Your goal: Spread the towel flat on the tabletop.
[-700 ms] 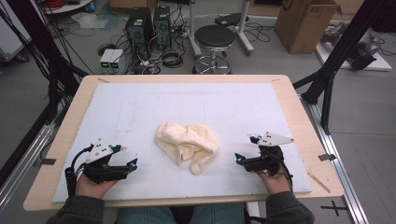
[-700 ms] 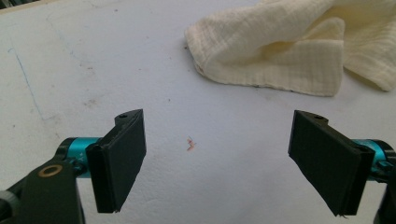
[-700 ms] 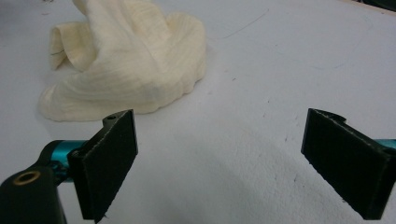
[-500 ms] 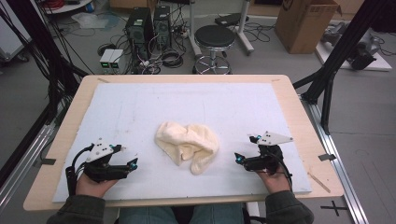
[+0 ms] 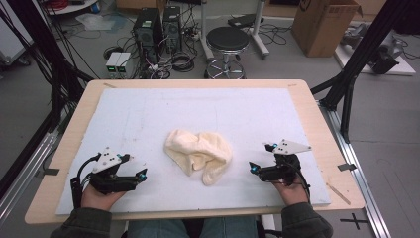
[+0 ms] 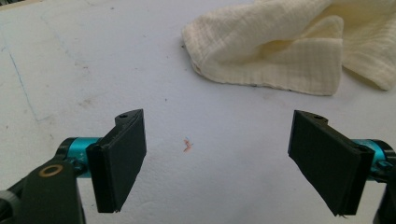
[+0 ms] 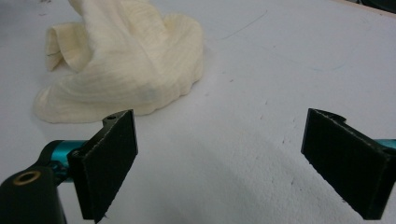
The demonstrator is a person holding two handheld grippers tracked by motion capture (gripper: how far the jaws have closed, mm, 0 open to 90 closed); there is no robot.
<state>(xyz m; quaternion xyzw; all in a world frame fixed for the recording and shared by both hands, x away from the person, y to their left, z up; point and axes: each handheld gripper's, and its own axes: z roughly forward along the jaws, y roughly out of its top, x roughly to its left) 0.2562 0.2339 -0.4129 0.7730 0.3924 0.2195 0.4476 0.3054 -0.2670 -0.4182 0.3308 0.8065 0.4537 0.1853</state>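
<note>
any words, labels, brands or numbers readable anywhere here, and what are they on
None can be read.
Brown cardboard box on the floor: a dark mark near its top edge, too blurred to read.
Two black computer towers: small stickers, too small to read.
Crumpled cream cloth, white table mat, left gripper and right gripper: no text.

— What lies between the jaws?
— A small reddish mark [image 6: 187,145] on the white tabletop [image 6: 70,70].
— And far beyond them?
— A black stool [image 5: 227,39], computer towers [image 5: 158,25], a cardboard box [image 5: 324,25].
</note>
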